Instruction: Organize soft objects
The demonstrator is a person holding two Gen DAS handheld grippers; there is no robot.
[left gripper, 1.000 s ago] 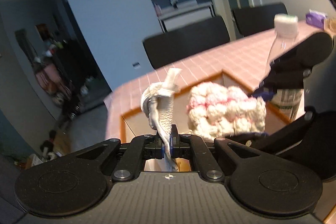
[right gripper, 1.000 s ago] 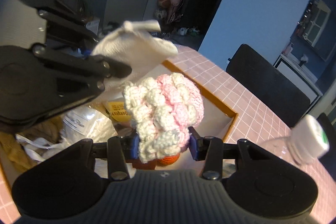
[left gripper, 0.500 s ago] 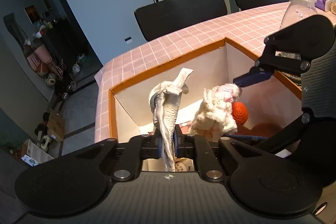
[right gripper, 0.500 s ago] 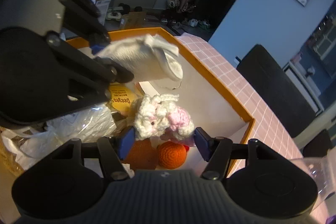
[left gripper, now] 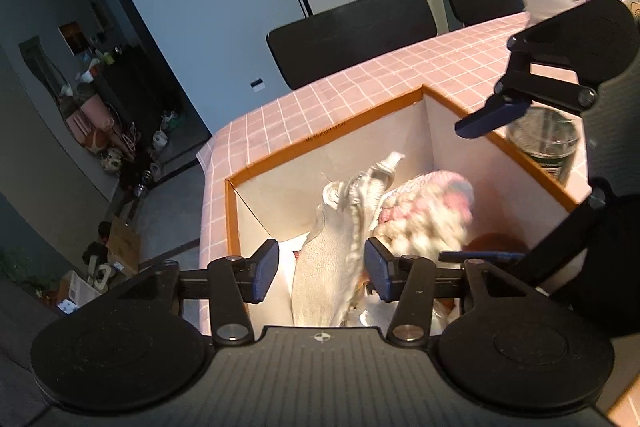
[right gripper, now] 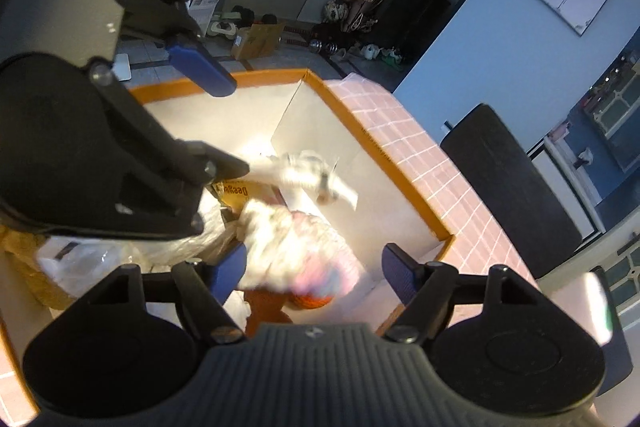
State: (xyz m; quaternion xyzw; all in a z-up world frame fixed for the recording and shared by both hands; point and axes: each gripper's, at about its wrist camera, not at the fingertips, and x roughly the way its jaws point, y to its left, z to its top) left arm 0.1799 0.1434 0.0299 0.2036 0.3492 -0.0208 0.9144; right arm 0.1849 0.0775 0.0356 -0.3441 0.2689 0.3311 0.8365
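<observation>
Both grippers hang over an orange-rimmed cardboard box [left gripper: 328, 141] on the pink tiled table. My left gripper [left gripper: 322, 273] is open; a knotted white cloth [left gripper: 336, 251] drops free between its pads into the box. My right gripper [right gripper: 316, 271] is open too; the pink and white crocheted item [right gripper: 296, 251], blurred, falls from it onto the orange crocheted toy [right gripper: 308, 301]. In the left wrist view the crocheted item [left gripper: 424, 211] lies right of the cloth, with the right gripper's blue pad [left gripper: 492, 115] above it. In the right wrist view the cloth [right gripper: 316, 179] is a blur.
The box [right gripper: 384, 151] also holds plastic bags [right gripper: 96, 259] and a yellow packet [right gripper: 240, 193]. A plastic bottle with a white cap [left gripper: 548, 131] stands just right of the box. Black chairs [left gripper: 352, 31] line the table's far side.
Both grippers came down over the box and opened. The left one let go of the white cloth, the right one let go of the crocheted item; both are dropping into the box.
</observation>
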